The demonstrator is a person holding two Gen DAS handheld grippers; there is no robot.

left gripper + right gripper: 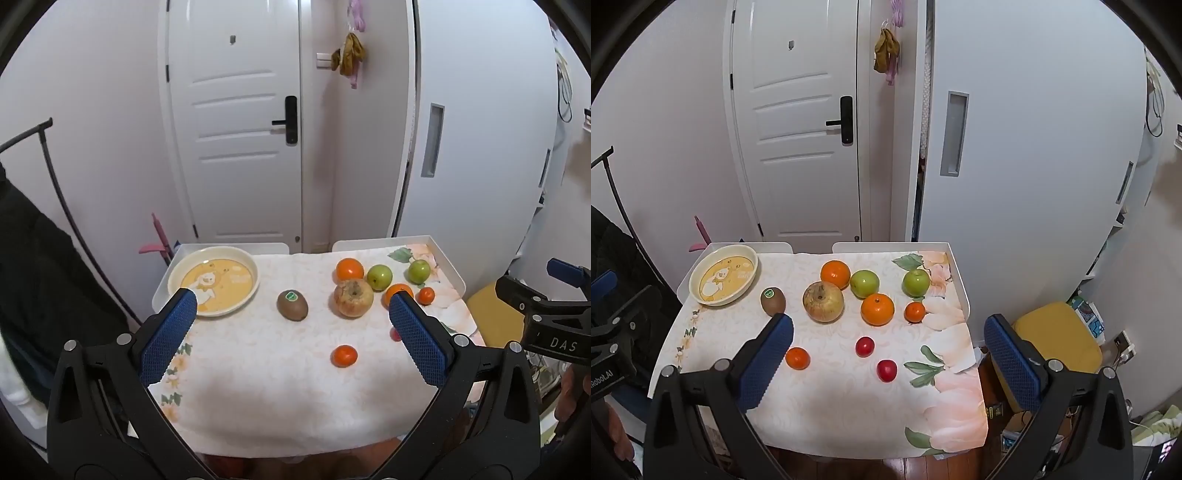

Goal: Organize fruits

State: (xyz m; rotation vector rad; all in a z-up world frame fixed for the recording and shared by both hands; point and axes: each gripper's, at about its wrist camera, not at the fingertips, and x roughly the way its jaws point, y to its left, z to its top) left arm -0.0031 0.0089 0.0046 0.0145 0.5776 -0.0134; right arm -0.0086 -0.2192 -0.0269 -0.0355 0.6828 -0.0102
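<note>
1. Two black grippers with blue bumpy pads hover over the table, the left gripper (291, 321) in the left wrist view and the right gripper (888, 343) in the right wrist view.
2. Both have their fingers spread wide and released, with nothing held between them.
3. In the right wrist view, the white table with a flowery cloth (849, 406) fills the middle and bottom of the frame.
4. A round cream and yellow plate with a cartoon animal on it (723, 275) sits at the upper left of the table, with no fruit in it.
5. A brown fuzzy kiwi with a green sticker (773, 301) lies just right of the plate.
6. A big yellow-brown apple with dark spots (823, 301) sits near the middle.
7. Behind it is a large orange (835, 274), touching a green apple (864, 283).
8. A second large orange (877, 309) sits in front of that green apple, with a tiny orange (915, 312) just beside it on the right.
9. Another green apple (916, 283) stands alone farther right.
10. Lower down, a small orange fruit (798, 358) lies beside the right gripper's left finger.
11. Two small red fruits, one (864, 347) higher and one (887, 370) lower, lie apart near the middle.
</note>
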